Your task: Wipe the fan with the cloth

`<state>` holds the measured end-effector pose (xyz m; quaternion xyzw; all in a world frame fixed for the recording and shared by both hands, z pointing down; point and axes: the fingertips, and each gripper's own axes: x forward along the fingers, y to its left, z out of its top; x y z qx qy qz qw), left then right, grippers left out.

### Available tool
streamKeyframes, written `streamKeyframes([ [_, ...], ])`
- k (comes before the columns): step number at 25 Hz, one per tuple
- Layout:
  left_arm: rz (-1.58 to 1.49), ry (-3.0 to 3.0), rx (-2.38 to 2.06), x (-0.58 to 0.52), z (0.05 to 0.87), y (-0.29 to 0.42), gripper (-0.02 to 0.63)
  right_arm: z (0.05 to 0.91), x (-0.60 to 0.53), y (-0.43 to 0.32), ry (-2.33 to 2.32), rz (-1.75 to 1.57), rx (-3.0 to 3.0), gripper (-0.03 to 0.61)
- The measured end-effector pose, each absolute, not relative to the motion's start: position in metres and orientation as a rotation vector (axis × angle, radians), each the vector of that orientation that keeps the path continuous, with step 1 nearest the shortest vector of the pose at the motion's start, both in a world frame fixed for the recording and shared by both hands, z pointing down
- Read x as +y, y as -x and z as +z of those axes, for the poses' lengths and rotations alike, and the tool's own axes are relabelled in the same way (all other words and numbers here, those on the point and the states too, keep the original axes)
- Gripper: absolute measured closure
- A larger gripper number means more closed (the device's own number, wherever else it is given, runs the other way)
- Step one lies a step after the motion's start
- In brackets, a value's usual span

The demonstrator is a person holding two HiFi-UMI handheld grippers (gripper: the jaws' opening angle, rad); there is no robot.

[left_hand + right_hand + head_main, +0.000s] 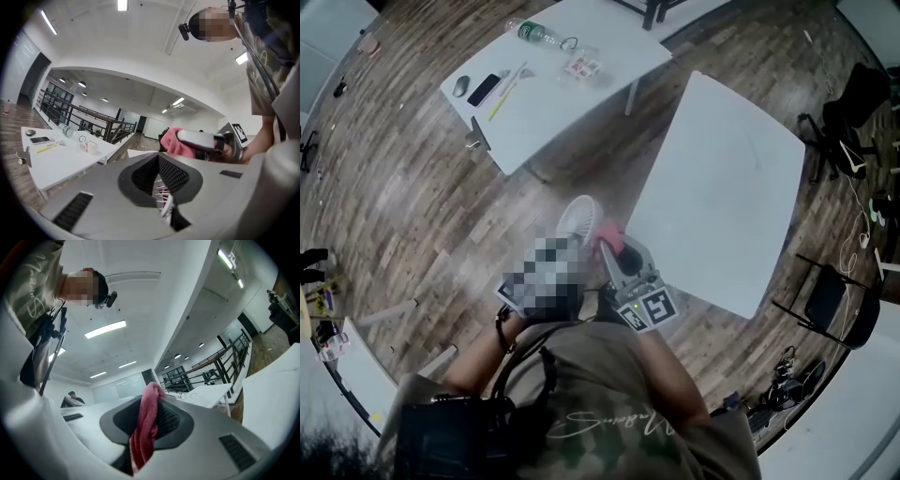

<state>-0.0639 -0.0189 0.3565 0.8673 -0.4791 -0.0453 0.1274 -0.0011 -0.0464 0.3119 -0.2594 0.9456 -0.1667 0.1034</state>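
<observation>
In L hand-held gripper (pixel 158 161): fan (pixel 164 203), half-hidden

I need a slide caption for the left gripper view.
Left gripper shut on the white fan; right gripper beyond holds a pink cloth.

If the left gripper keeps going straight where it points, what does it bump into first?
Most likely the cloth held in the right gripper: it sits just ahead of the left gripper, a little right. The gap is hard to judge.
</observation>
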Motion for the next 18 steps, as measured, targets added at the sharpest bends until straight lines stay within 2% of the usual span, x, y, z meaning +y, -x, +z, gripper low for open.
streamKeyframes([
  [9,-0.014,-2.477,-1.362,-0.018,0.358,0.056,0.595,0.332,-0.055,0.026,0.853,-0.514,2.792,0.492],
  [18,-0.035,-2.458,-1.399,-0.018,0.358,0.061,0.595,0.339,-0.084,0.030,0.883,-0.605,2.767,0.492],
])
